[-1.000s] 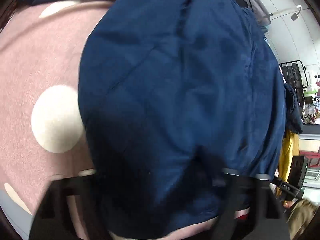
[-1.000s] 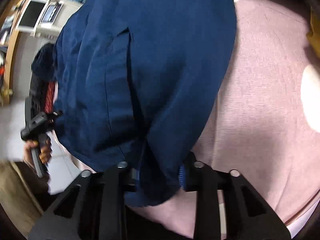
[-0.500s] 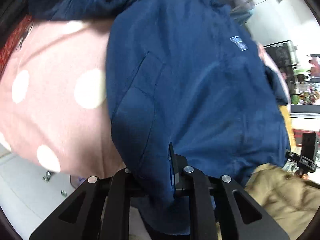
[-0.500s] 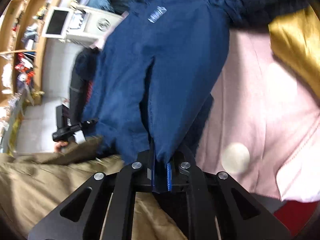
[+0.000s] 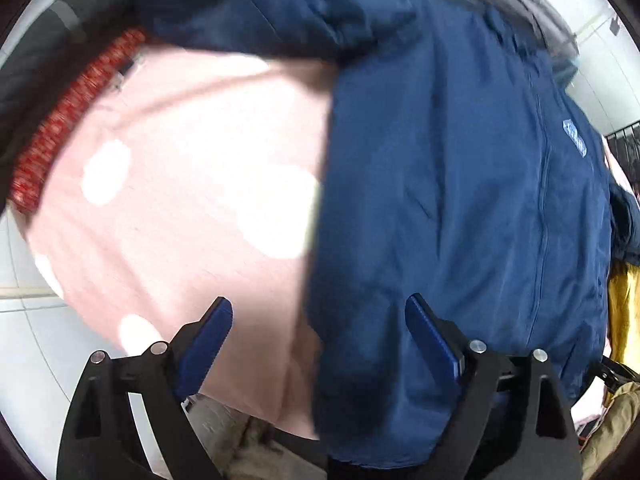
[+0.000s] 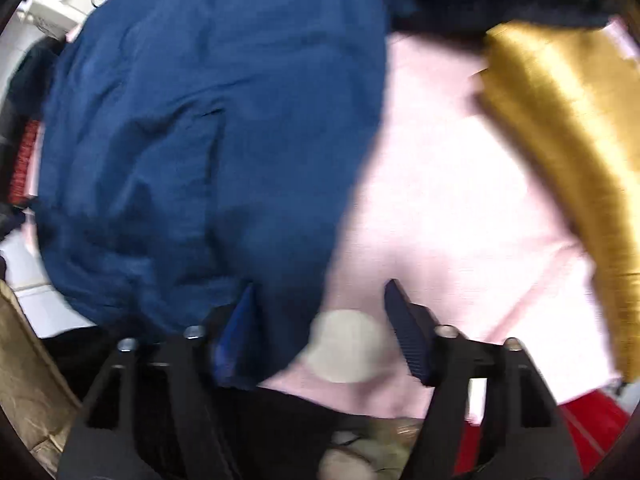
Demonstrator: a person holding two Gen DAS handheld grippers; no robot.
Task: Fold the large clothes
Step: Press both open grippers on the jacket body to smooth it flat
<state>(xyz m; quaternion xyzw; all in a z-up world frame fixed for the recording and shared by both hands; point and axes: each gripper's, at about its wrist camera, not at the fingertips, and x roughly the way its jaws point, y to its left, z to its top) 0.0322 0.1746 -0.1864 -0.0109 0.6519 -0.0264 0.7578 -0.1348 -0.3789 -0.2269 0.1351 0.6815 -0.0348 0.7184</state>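
One navy jacket [image 5: 448,184] lies front-up on a pink dotted blanket [image 5: 192,216], laid out, it appears, for folding. Two tongs point down over its near hem: the left gripper [image 5: 318,320] and right gripper [image 6: 318,300] are both opening, pads clear of the cloth, gripping nothing. One mustard garment [image 6: 560,128] lies beside.

The left gripper [image 5: 316,332] had a black skeletal frame with triangular cut-outs, silver screw heads along its top edge, and blue ribbed pads [image 5: 430,340] lining the inner faces of its fingers. The right gripper [image 6: 320,328] was built alike: black frame, silver screws, dark blue ribbed pads [image 6: 406,330].
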